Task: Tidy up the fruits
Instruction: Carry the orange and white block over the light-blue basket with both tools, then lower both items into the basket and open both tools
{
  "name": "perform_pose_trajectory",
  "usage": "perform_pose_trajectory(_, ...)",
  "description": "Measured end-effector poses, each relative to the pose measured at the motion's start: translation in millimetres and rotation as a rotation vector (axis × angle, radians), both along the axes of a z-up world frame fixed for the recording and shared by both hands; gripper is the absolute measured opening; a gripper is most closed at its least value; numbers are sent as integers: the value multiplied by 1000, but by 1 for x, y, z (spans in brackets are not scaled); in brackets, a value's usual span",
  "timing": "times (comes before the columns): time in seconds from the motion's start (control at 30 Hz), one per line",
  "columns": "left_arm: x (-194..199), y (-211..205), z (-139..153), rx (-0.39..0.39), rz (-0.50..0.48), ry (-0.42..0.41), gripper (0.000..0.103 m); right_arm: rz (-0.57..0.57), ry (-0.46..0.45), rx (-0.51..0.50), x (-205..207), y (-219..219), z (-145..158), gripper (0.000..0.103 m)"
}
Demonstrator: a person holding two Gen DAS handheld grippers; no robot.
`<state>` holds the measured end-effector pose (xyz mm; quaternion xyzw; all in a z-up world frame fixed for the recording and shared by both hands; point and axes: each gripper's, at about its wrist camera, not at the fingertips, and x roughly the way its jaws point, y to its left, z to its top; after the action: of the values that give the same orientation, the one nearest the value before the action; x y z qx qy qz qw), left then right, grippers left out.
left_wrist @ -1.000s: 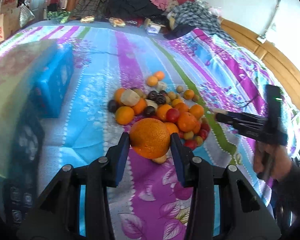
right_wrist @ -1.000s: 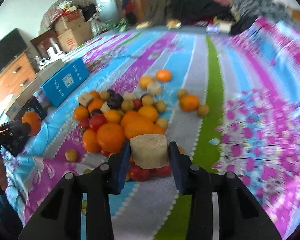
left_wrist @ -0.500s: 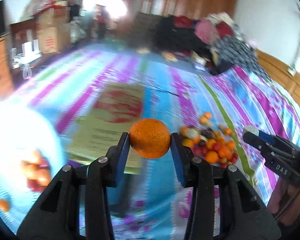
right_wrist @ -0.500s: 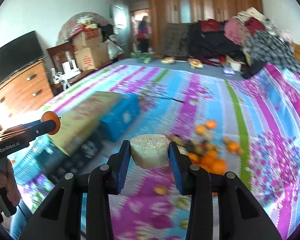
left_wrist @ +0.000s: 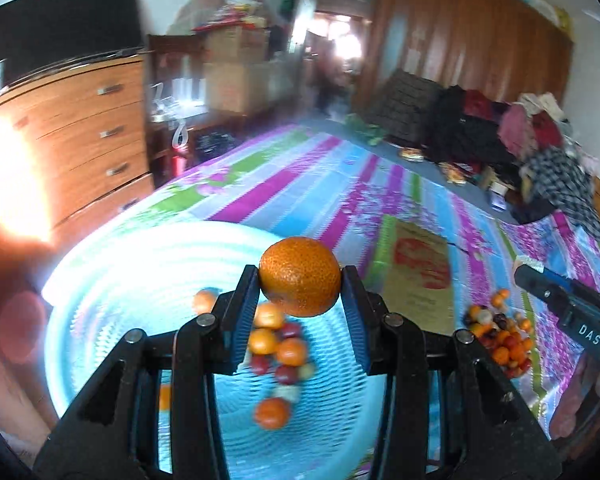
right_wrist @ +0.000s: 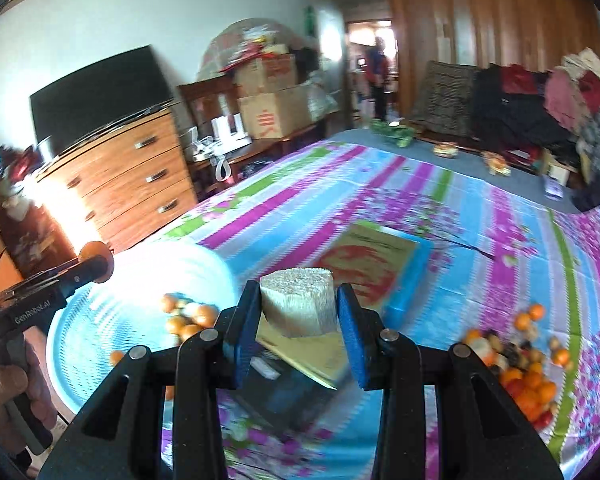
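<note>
Orange (left_wrist: 299, 276) sits clamped in the left gripper (left_wrist: 300, 280) fingers, up over the blue basket (left_wrist: 140, 264) of fruit. Right gripper (right_wrist: 298, 300) pinches a pale chunk (right_wrist: 298, 300) — fruit pile (right_wrist: 516, 364) on the bed (right_wrist: 480, 280), off right.

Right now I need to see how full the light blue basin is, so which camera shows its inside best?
The left wrist view: the light blue basin fills the frame below the held orange, showing a small fruit cluster inside. The right wrist view shows only its left part at an angle, partly behind the fingers.
</note>
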<state>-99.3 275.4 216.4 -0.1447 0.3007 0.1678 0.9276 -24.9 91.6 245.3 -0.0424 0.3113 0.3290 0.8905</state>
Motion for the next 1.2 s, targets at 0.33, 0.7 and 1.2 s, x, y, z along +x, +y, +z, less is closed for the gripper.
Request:
perform_pose_trajectory(0.33,-30,60,-29,-110,138,76,43,166,92,-77,-17,103,-13,42)
perform_pose_trajectory(0.7,-44,91,-63,-247,149,162,43,235,210,-192,-20,160,-57,42)
perform_pose_trajectory(1.2,-49,106,-77,-288,134,184,42,242,260,-257,-17,180,-85,42)
